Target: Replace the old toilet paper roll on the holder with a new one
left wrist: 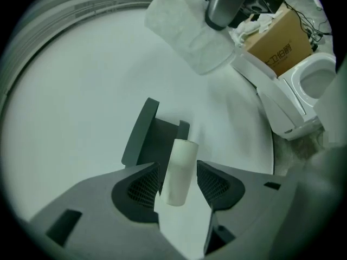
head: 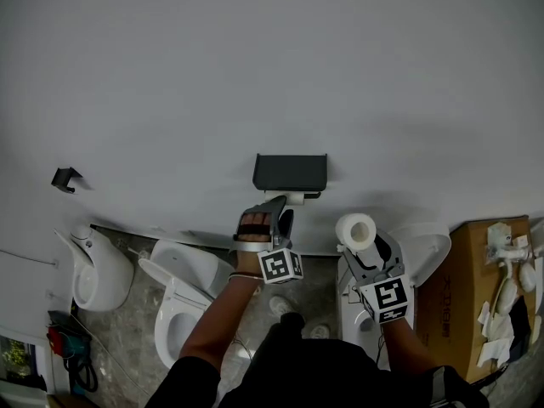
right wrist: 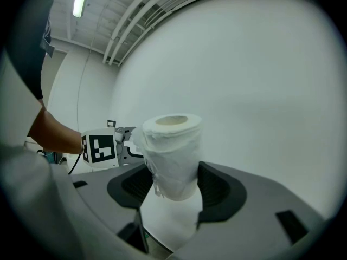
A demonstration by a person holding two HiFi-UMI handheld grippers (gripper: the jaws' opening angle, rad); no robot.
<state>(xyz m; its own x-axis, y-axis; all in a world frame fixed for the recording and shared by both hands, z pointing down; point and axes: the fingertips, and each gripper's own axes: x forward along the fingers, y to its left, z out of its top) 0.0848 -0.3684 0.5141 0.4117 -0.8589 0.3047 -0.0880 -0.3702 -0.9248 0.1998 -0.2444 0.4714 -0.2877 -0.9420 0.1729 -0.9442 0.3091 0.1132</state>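
Swap at holder point(left wrist: 143, 140)
Our left gripper point(left wrist: 179, 173) stood spread round tube point(left wrist: 180, 158); right gripper point(right wrist: 172, 184) pinched roll point(right wrist: 172, 145). We judged centring first wise.

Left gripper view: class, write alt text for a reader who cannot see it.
The left tool, jaws open, straddles a pale cardboard tube without pressing it, before a dark holder on a white wall. A full paper roll and a toilet show at upper right.

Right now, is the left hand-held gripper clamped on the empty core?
No: in the left gripper view the jaws of the left hand-held gripper stand apart, a gap on each side of the empty core.
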